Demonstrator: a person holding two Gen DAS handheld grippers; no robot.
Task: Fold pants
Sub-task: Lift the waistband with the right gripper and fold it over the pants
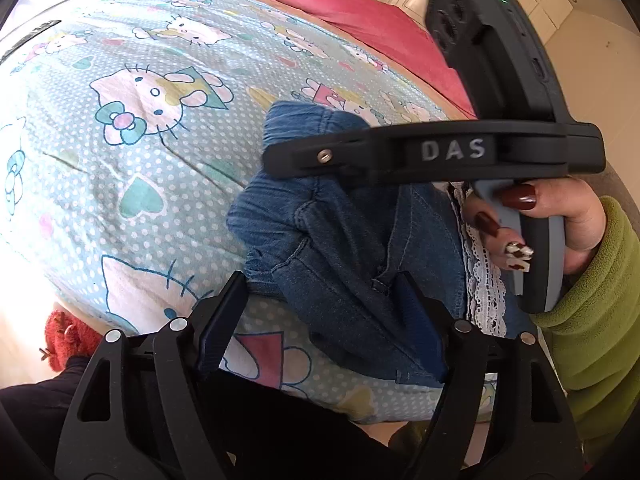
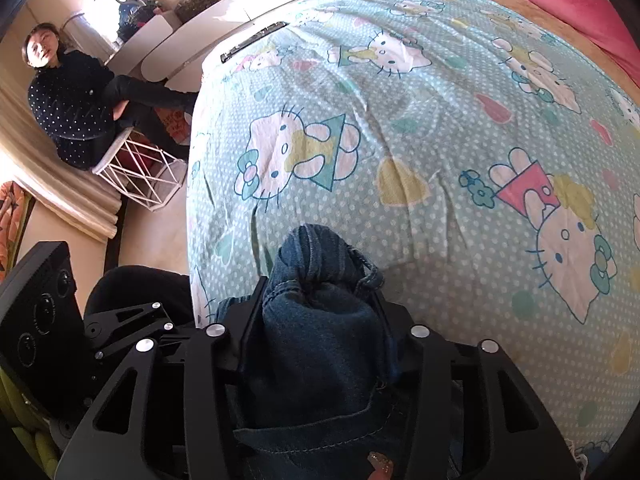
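Blue denim pants (image 1: 344,248) with white lace trim lie bunched at the near edge of a bed with a Hello Kitty sheet (image 1: 132,128). My left gripper (image 1: 320,304) is open, its jaws wide apart around the near part of the pants. My right gripper (image 2: 316,312) is shut on a thick bunch of the denim (image 2: 320,280), which fills the space between its fingers. In the left wrist view the right gripper's body (image 1: 432,152) lies across the pants, held by a hand in a green sleeve.
A pink blanket (image 1: 360,12) lies along the bed's far side. A person (image 2: 68,92) sits on a white wire stool (image 2: 140,172) left of the bed. A red item (image 1: 68,340) lies on the floor at the left.
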